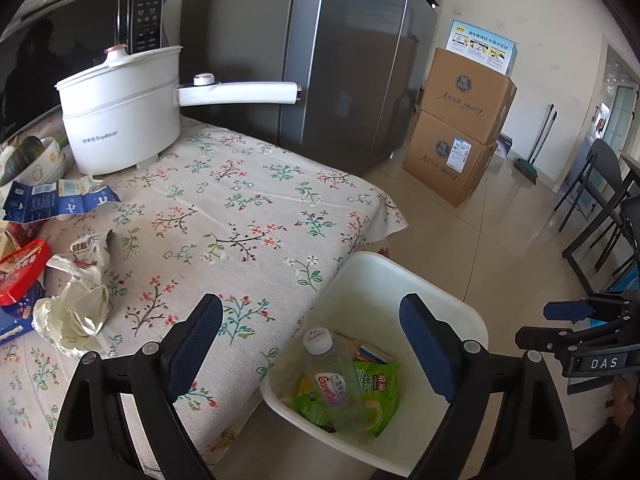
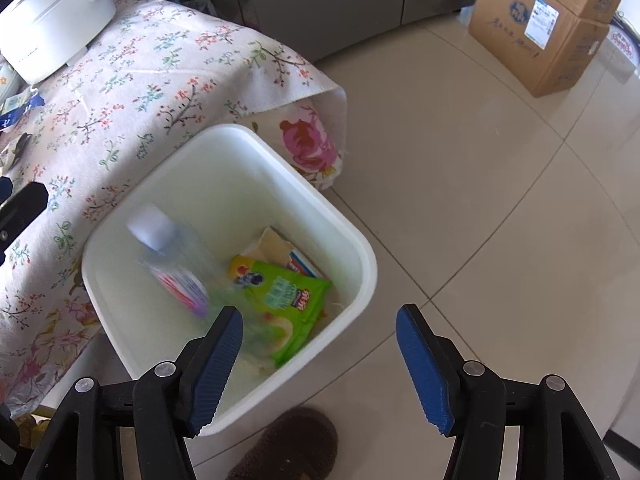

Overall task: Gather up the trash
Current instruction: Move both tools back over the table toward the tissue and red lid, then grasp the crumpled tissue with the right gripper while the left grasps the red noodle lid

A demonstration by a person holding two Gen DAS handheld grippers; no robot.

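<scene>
A white trash bin [image 1: 400,268] [image 2: 360,248] stands on the floor against the floral-cloth table [image 1: 240,208]. Inside lie a clear plastic bottle [image 1: 332,380], blurred in the right wrist view [image 2: 172,256], a green snack packet [image 1: 384,384] [image 2: 288,292] and a torn carton piece [image 2: 276,248]. My left gripper [image 1: 311,304] hangs open over the table corner and bin, holding nothing. My right gripper [image 2: 319,314] is open and empty above the bin's near rim. On the table's left lie crumpled wrappers [image 1: 76,312], a red packet [image 1: 20,276] and a flattened blue carton [image 1: 56,200].
A white electric pot [image 1: 120,120] with a long handle and stacked bowls [image 1: 40,160] sit at the table's back. A grey fridge [image 1: 340,60] stands behind, cardboard boxes [image 1: 460,128] and dark chairs [image 1: 600,216] to the right. A brown slipper [image 2: 288,448] lies by the bin.
</scene>
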